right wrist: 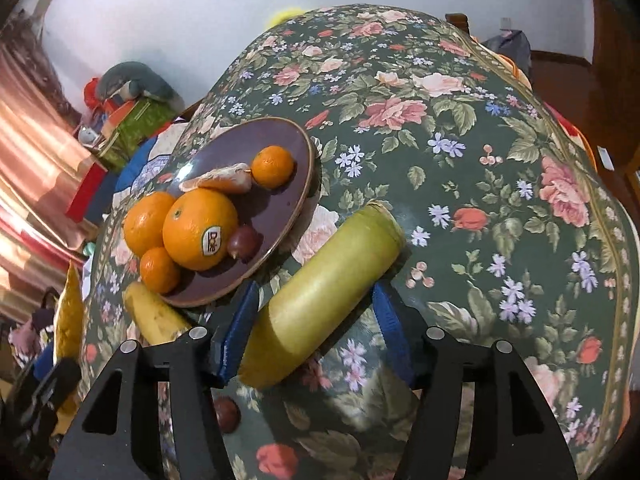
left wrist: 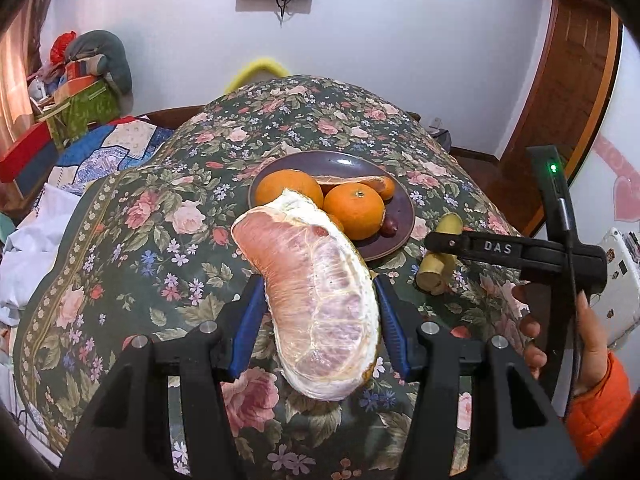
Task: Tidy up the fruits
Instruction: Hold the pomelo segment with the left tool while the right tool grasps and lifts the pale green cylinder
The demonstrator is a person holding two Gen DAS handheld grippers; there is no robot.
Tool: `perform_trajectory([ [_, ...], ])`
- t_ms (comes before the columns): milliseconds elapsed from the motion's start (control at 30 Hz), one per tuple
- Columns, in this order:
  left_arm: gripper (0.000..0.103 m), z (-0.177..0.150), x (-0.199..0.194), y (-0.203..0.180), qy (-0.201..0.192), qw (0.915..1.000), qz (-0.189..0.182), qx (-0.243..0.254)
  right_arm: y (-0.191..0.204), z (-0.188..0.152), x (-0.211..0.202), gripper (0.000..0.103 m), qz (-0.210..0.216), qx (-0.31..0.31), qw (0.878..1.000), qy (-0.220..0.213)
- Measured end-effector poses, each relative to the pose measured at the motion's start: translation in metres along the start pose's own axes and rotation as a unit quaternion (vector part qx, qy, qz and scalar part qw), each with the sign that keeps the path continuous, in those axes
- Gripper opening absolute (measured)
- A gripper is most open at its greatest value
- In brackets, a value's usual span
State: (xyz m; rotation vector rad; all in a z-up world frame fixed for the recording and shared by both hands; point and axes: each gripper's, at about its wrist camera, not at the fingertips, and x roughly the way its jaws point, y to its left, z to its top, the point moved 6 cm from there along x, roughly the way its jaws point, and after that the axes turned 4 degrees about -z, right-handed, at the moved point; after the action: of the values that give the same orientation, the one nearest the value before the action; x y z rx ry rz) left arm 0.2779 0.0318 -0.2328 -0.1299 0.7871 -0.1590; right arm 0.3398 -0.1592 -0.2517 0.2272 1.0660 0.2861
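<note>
My left gripper is shut on a large peeled pomelo segment, held above the floral cloth just in front of the purple plate. The plate holds two oranges, a smaller pomelo slice and a small dark fruit. My right gripper is around a yellow-green sugarcane piece lying on the cloth beside the plate; its pads touch the cane's sides. In the right wrist view the plate carries oranges, tangerines and a dark fruit.
A banana lies by the plate's near edge and a dark round fruit sits on the cloth under the right gripper. The flowered cloth covers a rounded table. Clutter and bedding lie to the left. The right gripper's body is in the left view.
</note>
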Motion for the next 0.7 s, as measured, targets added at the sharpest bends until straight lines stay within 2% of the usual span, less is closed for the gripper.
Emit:
perform_trajectory([
  [267,0.054,-0.003,0.005,0.003,0.005,1.0,-0.002,-0.005,0.017,0.003,0.01,0.057,-0.027,-0.067,0.997,-0.001],
  [500,0.054,-0.002,0.003,0.005,-0.001,1.0,0.002,-0.006,0.018,-0.009,0.001,0.045,-0.005,-0.117,0.993,0.019],
  [700,0.054,0.004,-0.002,0.008,-0.009,0.9999,0.007,-0.007,0.017,-0.022,-0.013,0.038,-0.025,-0.166,0.986,0.019],
])
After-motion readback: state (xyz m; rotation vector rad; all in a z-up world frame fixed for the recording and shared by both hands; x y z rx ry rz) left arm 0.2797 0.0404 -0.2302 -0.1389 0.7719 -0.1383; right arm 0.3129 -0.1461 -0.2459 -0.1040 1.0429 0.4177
